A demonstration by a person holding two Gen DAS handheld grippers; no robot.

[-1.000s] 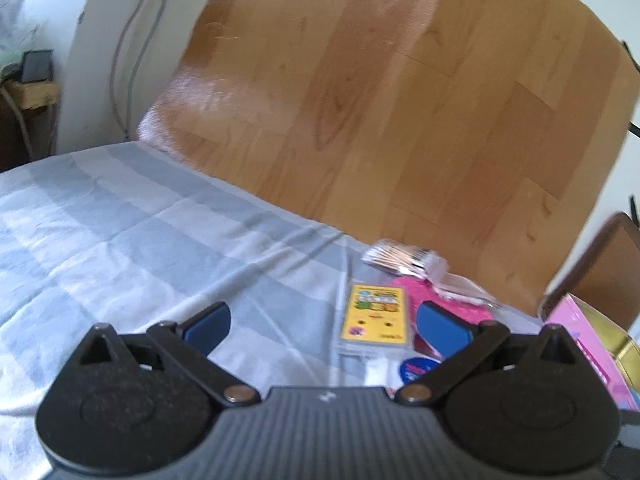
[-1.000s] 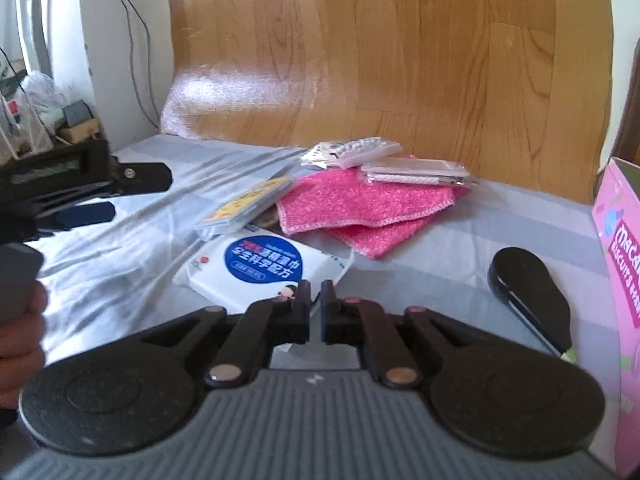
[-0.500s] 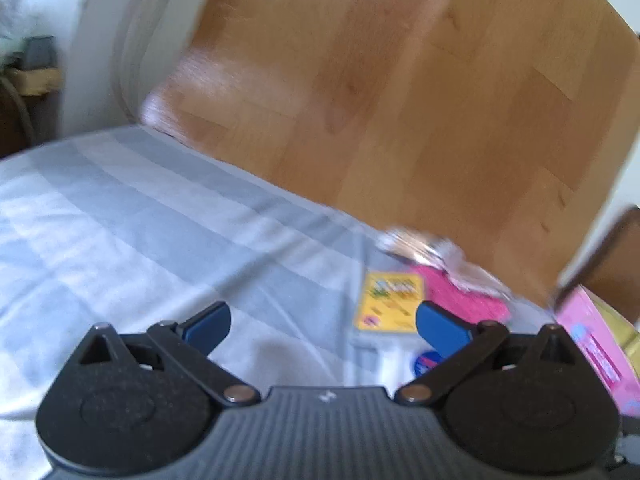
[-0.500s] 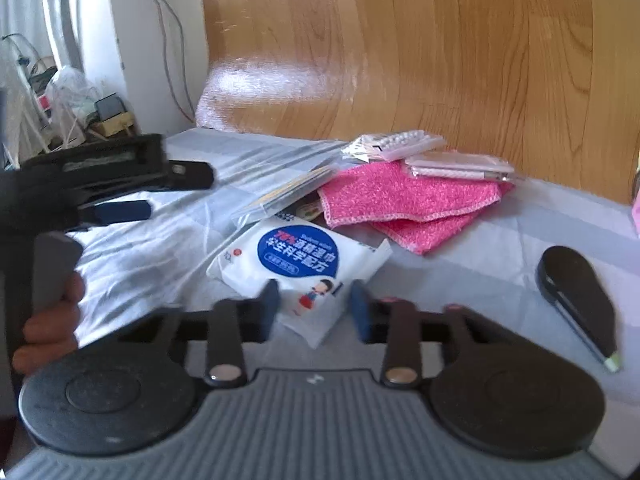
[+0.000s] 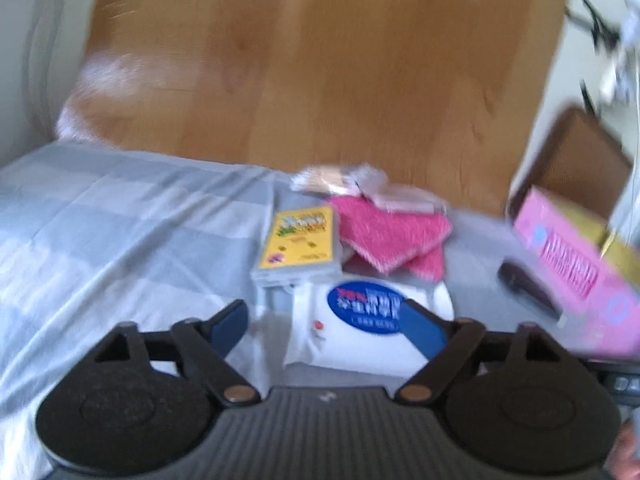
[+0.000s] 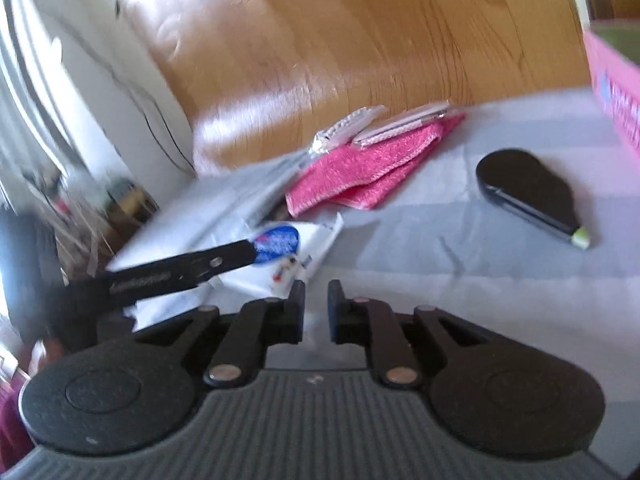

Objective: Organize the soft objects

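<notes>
A white tissue pack with a blue label [image 5: 368,320] lies on the striped sheet, with a yellow-labelled pack [image 5: 298,242] and folded pink cloths [image 5: 390,236] behind it. My left gripper [image 5: 326,326] is open, its blue pads on either side of the white pack's near end. In the right wrist view the left gripper's finger [image 6: 180,274] reaches over the white pack [image 6: 296,252]; pink cloths [image 6: 360,168] lie beyond. My right gripper [image 6: 316,308] is slightly open and empty, to the right of the pack.
A black oval case [image 6: 528,196] lies on the sheet at right, also in the left wrist view [image 5: 528,290]. A pink box [image 5: 576,272] stands at the right edge. Clear plastic packets [image 6: 384,126] rest against the wooden headboard [image 5: 320,60].
My left gripper has swung right and forward onto the white pack. My right gripper has opened from shut, narrowed again, and shifted right, away from the pack.
</notes>
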